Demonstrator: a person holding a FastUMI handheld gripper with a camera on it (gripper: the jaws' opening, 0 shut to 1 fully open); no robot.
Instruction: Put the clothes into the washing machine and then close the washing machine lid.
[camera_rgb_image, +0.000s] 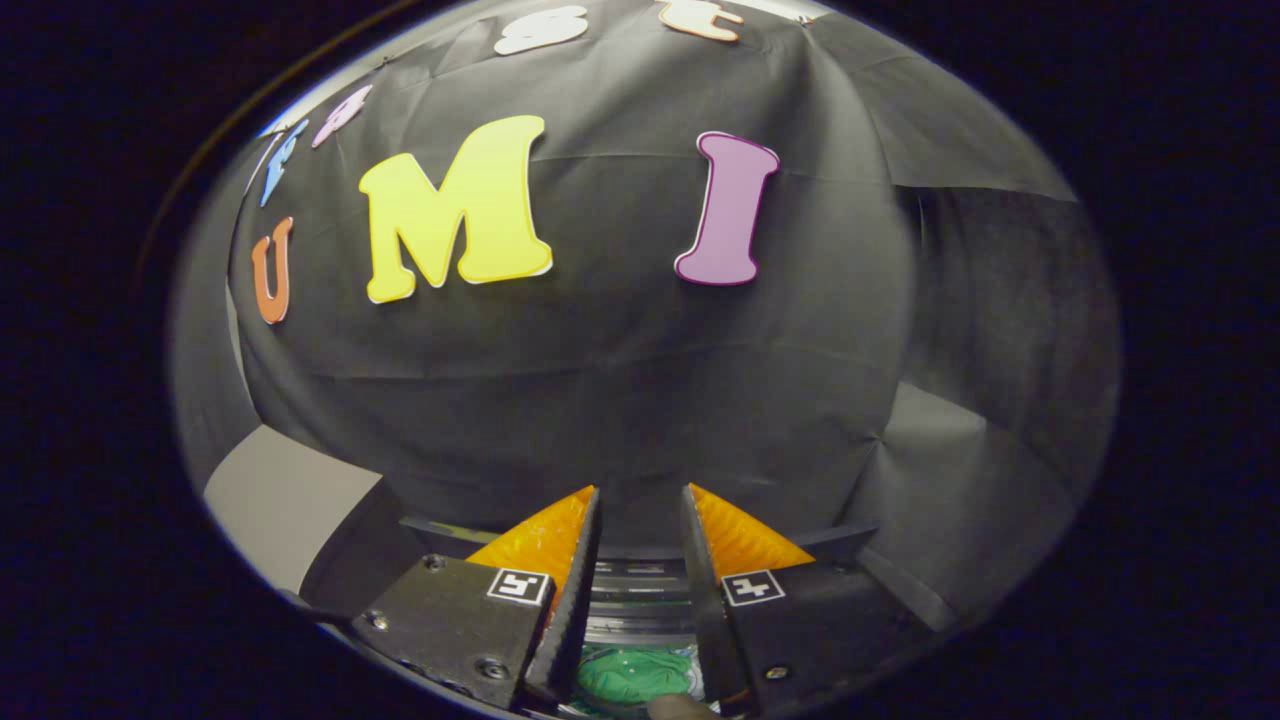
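My gripper (640, 490) points at the black cloth wall, its fingers a small gap apart with nothing between the tips. Low down between the fingers I see a green garment (630, 675) lying crumpled. It appears to sit inside the washing machine's round opening, whose ribbed metallic rim (640, 605) curves just beyond it. The fingers do not touch the garment. A small brownish shape (680, 708) shows at the garment's near edge; I cannot tell what it is.
A flat grey panel (290, 505) stands to the left of the fingers, with a dark edge running behind it. The black cloth wall (640, 380) rises close ahead, and a grey surface (940, 470) lies to the right.
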